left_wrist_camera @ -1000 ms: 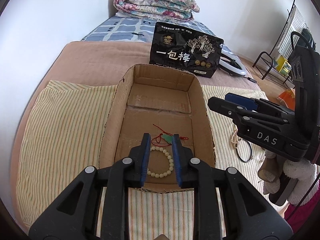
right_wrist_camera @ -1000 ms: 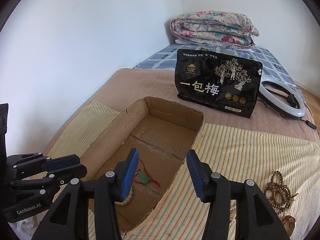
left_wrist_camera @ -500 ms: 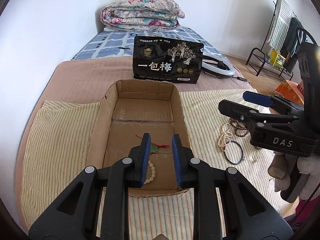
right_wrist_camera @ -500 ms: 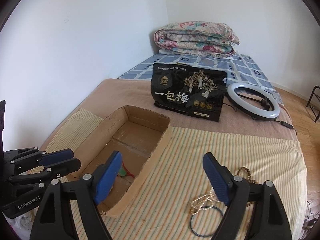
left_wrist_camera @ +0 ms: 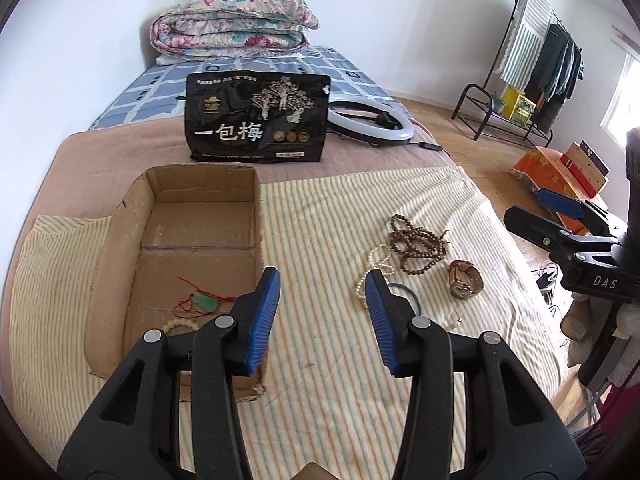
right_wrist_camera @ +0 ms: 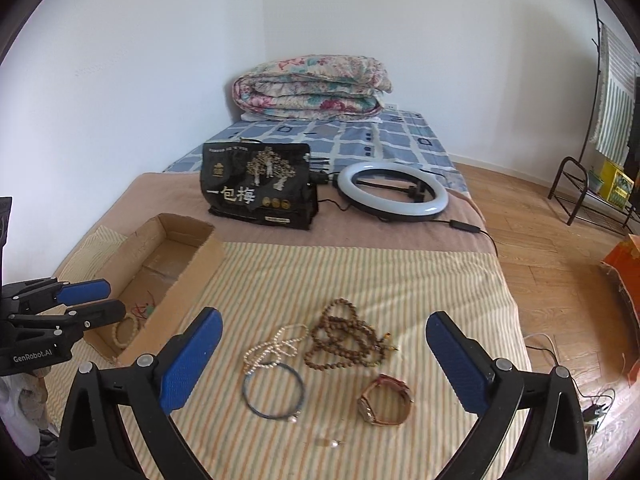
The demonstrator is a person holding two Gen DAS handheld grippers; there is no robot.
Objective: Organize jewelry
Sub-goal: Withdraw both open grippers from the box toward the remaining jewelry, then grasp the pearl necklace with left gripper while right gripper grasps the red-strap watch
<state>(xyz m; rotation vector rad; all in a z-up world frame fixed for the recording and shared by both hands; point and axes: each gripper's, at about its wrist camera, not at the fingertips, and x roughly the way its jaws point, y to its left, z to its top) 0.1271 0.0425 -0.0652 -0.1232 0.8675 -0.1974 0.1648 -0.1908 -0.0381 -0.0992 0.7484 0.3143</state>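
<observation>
left wrist view: my left gripper (left_wrist_camera: 322, 304) points down at a slant over the striped cloth (left_wrist_camera: 320, 208), just right of the cardboard box (left_wrist_camera: 120, 240). its 2 blue pads stand apart with nothing between them, and the jaws have just been opening. the box's long axis runs away from me toward the black snack bag (left_wrist_camera: 256, 120). only this view shows the box floor well: a green pendant on red cord (left_wrist_camera: 204, 301) lies near the close end, and a pale bead bracelet (left_wrist_camera: 182, 325) lies just nearer, partly hidden behind my left finger. right of my pads lie a pearl strand (left_wrist_camera: 374, 266), a brown bead necklace (left_wrist_camera: 416, 246), a thin dark bangle (left_wrist_camera: 408, 296) and a wristwatch (left_wrist_camera: 464, 282), all on the cloth. my right gripper (left_wrist_camera: 560, 220) comes in from the right edge, well apart from them.

right wrist view: my right gripper (right_wrist_camera: 324, 360) tilts down over the loose pile, jaws spread wide and clamping nothing; they have just been opening. between its pads i see the pearl strand (right_wrist_camera: 276, 346), the necklace (right_wrist_camera: 344, 338), the bangle (right_wrist_camera: 274, 390) and the watch (right_wrist_camera: 384, 400), its strap running left to right. this view alone shows a small pearl piece (right_wrist_camera: 332, 443) nearest me. my left gripper (right_wrist_camera: 76, 304) shows at the left edge, beside the box (right_wrist_camera: 188, 264). a ring light (right_wrist_camera: 392, 192) lies behind.
</observation>
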